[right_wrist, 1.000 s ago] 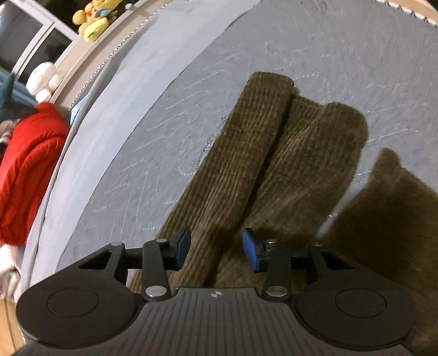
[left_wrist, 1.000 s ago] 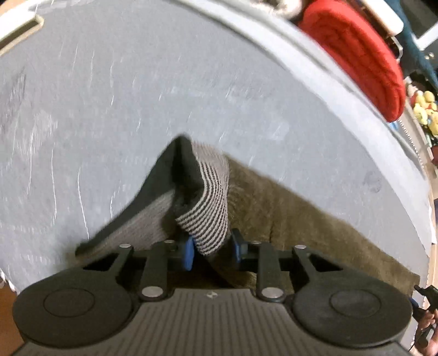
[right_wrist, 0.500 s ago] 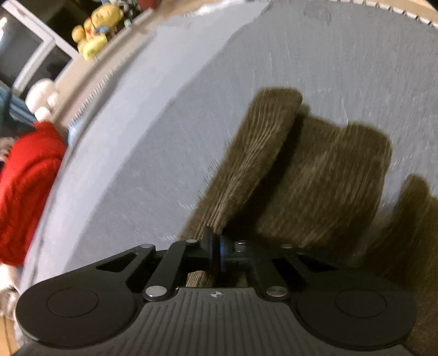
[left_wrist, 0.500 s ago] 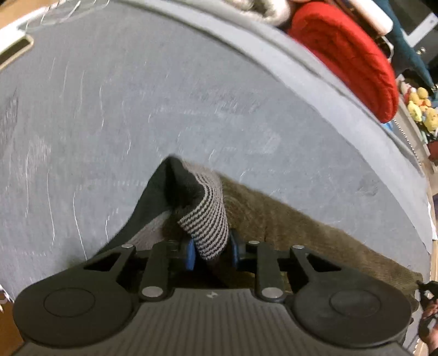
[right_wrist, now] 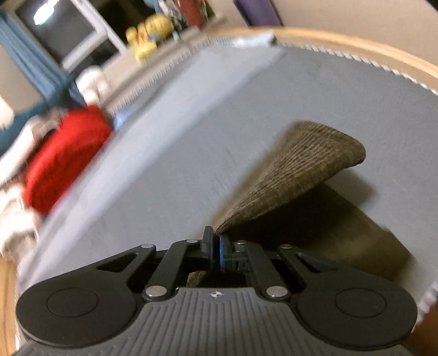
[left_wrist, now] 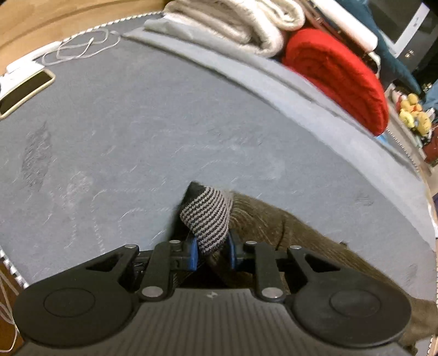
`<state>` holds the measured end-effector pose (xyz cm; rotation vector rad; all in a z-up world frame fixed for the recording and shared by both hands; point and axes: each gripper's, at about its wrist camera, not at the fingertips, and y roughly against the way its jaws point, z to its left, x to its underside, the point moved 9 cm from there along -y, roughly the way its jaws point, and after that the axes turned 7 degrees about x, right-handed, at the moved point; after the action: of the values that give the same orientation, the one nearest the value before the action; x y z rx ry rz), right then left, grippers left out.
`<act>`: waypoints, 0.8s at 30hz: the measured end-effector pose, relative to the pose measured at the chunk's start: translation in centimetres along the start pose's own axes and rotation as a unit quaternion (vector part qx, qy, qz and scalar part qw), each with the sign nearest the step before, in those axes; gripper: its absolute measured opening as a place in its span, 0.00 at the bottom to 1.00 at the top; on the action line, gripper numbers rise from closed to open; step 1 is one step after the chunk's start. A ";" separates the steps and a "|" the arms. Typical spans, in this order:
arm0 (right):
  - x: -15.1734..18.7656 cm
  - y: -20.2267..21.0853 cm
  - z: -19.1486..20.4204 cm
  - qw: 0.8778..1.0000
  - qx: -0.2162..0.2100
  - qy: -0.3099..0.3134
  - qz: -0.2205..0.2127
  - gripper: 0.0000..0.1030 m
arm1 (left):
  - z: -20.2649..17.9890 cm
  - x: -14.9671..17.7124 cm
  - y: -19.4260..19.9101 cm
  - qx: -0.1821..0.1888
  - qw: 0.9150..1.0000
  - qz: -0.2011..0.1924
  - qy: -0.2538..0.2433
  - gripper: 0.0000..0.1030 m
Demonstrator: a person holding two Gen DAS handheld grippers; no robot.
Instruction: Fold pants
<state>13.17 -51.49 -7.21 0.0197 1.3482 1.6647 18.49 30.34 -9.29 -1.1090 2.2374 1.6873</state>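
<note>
Left wrist view: your left gripper (left_wrist: pixel 212 252) is clamped on the striped waistband (left_wrist: pixel 208 216) of the brown corduroy pants (left_wrist: pixel 276 227), which trail right across the grey mat (left_wrist: pixel 137 137); a phone (left_wrist: pixel 26 91) lies far left, a red blanket (left_wrist: pixel 339 74) far right. Right wrist view: your right gripper (right_wrist: pixel 215 250) is pinched tight on a pant leg (right_wrist: pixel 298 167), raised off the mat.

The pants (right_wrist: pixel 298 175) are olive-brown corduroy with fine ribs; their waistband lining (left_wrist: pixel 209 216) is grey with thin black stripes. The mat (left_wrist: pixel 137 137) is plain grey-blue. A folded sweater (left_wrist: pixel 336 76) is bright red, beside cream towels (left_wrist: pixel 241 24). Gripper pads (left_wrist: pixel 193 256) are blue.
</note>
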 end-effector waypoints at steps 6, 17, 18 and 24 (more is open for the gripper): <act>9.0 -2.6 -8.1 0.981 0.064 0.000 0.183 0.05 | 1.5 2.9 -2.0 -0.060 0.994 0.086 -0.010 0.23; 2.6 -3.7 -17.9 0.969 0.114 -0.190 0.106 0.36 | 2.7 2.9 -2.9 -0.081 0.991 0.092 0.057 0.53; 2.4 -3.8 -18.0 0.968 0.114 -0.199 0.103 0.36 | 3.0 2.9 -3.1 -0.084 0.990 0.094 0.061 0.53; 0.1 -0.6 -16.1 0.985 0.098 -0.140 0.019 0.06 | 2.5 2.0 -2.4 -0.059 0.995 0.067 0.041 0.24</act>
<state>4.79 -63.43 -14.02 0.3833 1.2941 1.4894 17.76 31.28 -13.10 -1.0937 2.3361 1.8821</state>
